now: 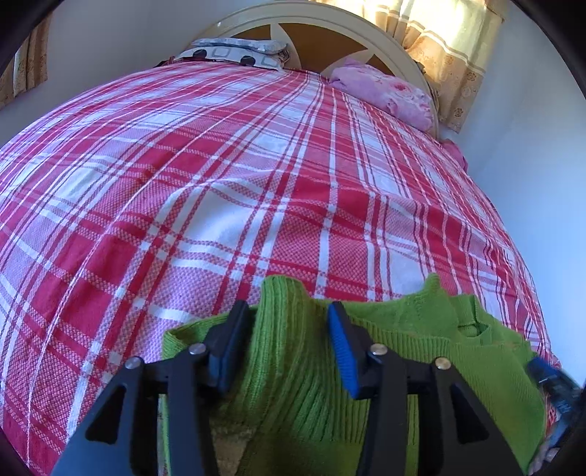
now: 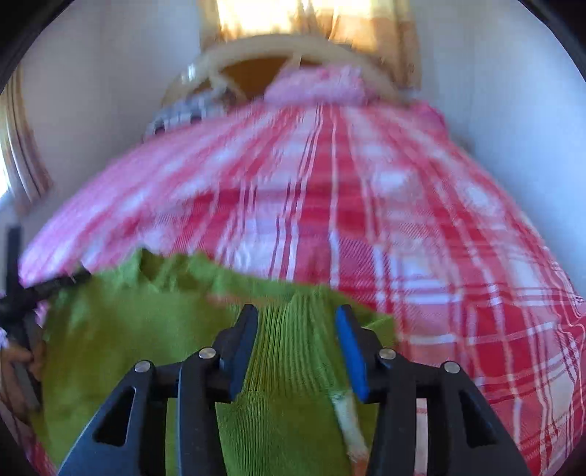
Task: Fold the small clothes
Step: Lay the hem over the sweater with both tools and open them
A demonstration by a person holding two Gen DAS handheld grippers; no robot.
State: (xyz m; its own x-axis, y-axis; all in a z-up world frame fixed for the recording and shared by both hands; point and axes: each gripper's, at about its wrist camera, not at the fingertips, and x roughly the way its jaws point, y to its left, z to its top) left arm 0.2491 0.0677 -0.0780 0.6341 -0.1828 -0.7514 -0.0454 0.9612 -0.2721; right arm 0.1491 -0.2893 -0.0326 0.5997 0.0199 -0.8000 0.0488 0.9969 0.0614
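Note:
A green knitted sweater [image 1: 421, 329] lies on the near part of the bed, with a ribbed edge bunched upward. My left gripper [image 1: 287, 311] stands open over it; ribbed green knit [image 1: 289, 366] fills the gap between the blue pads, which do not press on it. At the right edge of that view part of the other gripper [image 1: 556, 384] shows. In the blurred right wrist view, my right gripper [image 2: 296, 313] is likewise open over the sweater [image 2: 128, 329], with ribbed knit between its pads. A whitish strip [image 2: 348, 421] lies on the knit beside the right pad.
The bed wears a red and white plaid cover [image 1: 256, 183]. At its far end are a pink pillow [image 1: 388, 91], a patterned white pillow [image 1: 234, 53] and a curved cream headboard [image 1: 311, 22]. A curtain [image 1: 450, 44] hangs behind. A wall runs along the bed's right side.

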